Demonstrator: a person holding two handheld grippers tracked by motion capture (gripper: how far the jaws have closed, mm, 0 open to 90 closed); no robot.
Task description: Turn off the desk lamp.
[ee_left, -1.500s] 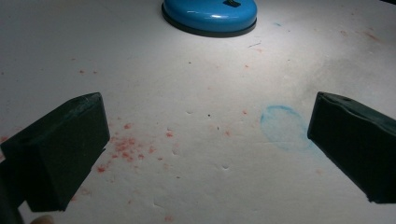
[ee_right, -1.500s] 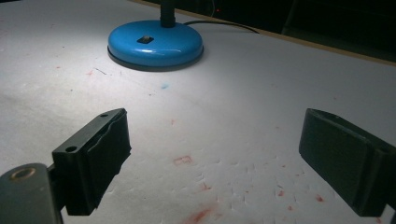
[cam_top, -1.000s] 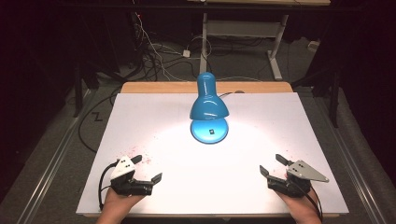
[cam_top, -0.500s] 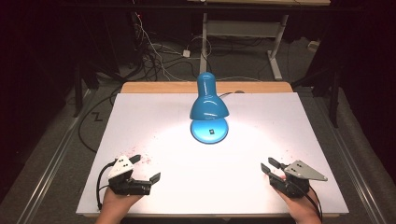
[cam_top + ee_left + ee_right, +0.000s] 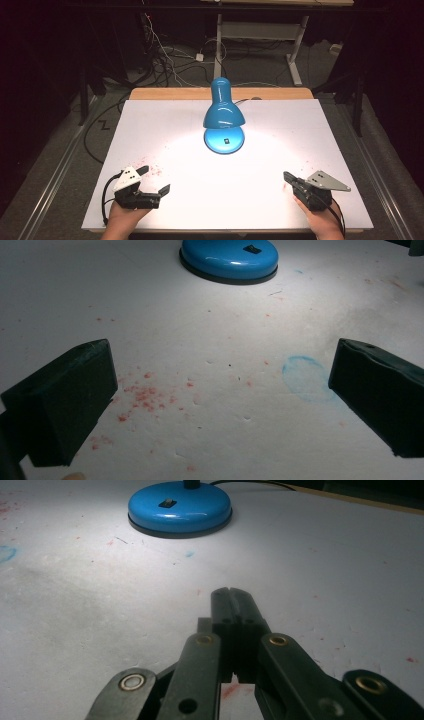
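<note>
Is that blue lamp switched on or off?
On. The lamp throws a bright pool of light on the white table around its base, while the room beyond is dark.

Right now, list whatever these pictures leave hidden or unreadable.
- High view: the lamp's bulb, hidden inside the blue lamp shade.
- Right gripper view: the lamp base shows, but its stem and shade are cut off by the top edge.
- High view: the switch position on the base, too small to read.

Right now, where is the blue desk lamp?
In the high view, the blue desk lamp stands mid-table toward the far edge, ahead of both the left gripper and right gripper.
</note>
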